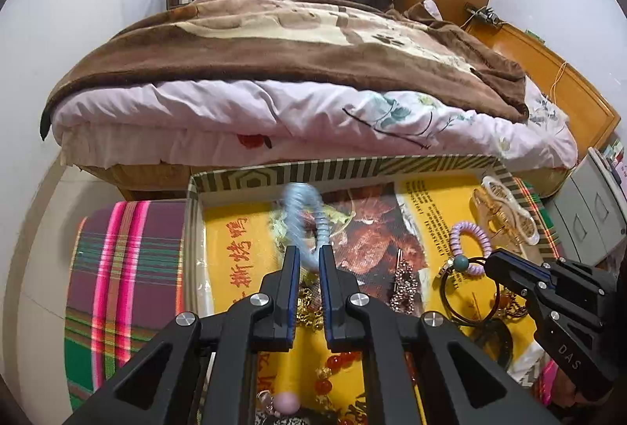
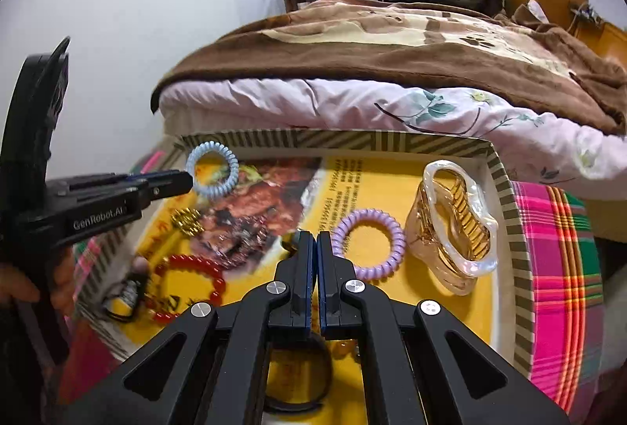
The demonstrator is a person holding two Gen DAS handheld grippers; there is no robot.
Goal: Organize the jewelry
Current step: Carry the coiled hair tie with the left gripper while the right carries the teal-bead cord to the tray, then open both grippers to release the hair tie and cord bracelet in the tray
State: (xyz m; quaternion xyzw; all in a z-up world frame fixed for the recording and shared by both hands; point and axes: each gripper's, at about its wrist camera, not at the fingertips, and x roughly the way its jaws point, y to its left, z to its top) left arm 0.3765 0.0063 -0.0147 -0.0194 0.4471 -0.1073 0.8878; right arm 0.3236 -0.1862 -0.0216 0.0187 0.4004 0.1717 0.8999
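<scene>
Jewelry lies scattered in a shallow striped box (image 2: 505, 189) lined with a yellow printed sheet, set on a plaid-covered table (image 1: 117, 268) at the foot of a bed (image 1: 274, 103). The left hand-held gripper (image 1: 309, 252) is clenched on a blue coil hair tie (image 2: 211, 170), which hangs clear above the box's far left corner (lifted, I judge, to be sorted apart from the rest). The right hand-held gripper (image 2: 316, 237) has its jaws pressed together; whether it pinches anything I cannot tell, though a dark ring (image 1: 466, 291) with a teal bead sits right at its tip. A purple coil hair tie (image 2: 368, 244) and a clear claw clip (image 2: 454, 225) rest beside it; a red bead bracelet (image 2: 192, 284) and gold chain (image 2: 186, 221) lie to the left.
</scene>
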